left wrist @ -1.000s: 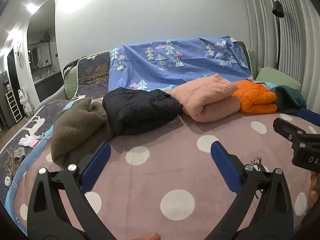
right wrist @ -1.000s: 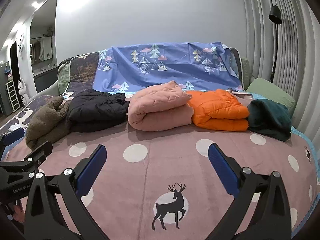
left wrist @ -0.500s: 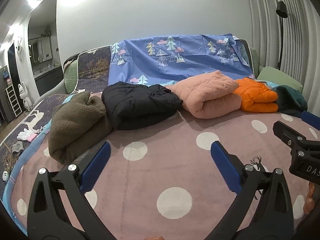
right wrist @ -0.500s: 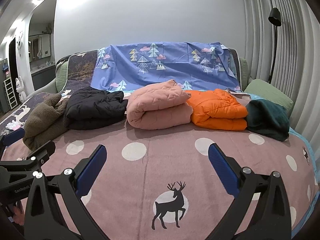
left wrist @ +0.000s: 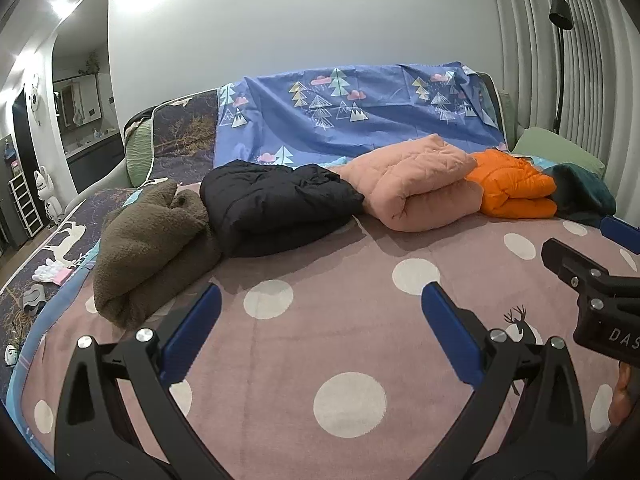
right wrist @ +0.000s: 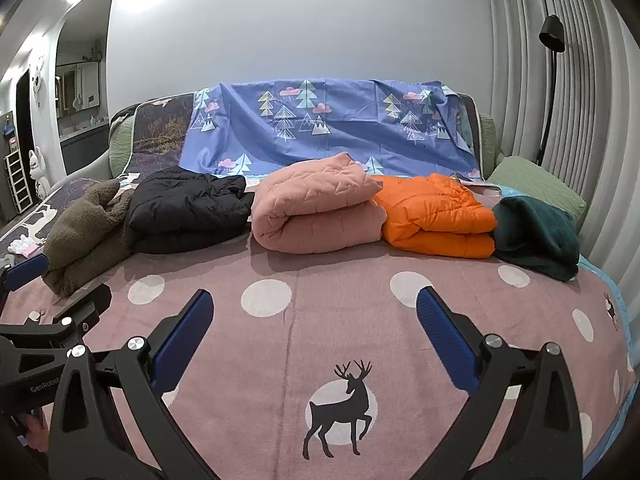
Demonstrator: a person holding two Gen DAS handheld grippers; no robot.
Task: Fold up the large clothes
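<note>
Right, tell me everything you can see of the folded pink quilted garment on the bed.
The folded pink quilted garment is a soft, padded bundle with stitched lines, doubled over with a rounded fold facing forward. It lies on the pink polka-dot blanket, mid-row, touching the black puffer jacket and overlapping the orange puffer jacket.

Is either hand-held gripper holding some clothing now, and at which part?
Nothing is held. The left hand-held gripper and right hand-held gripper are both open, above the pink dotted blanket.

We see both views sharp and evenly lit from overhead — ceiling glare blooms on the wall [right wrist: 304, 20] at top. Folded clothes cast soft shadows on the near blanket [right wrist: 340, 320]; fisheye bending darkens the corners.
</note>
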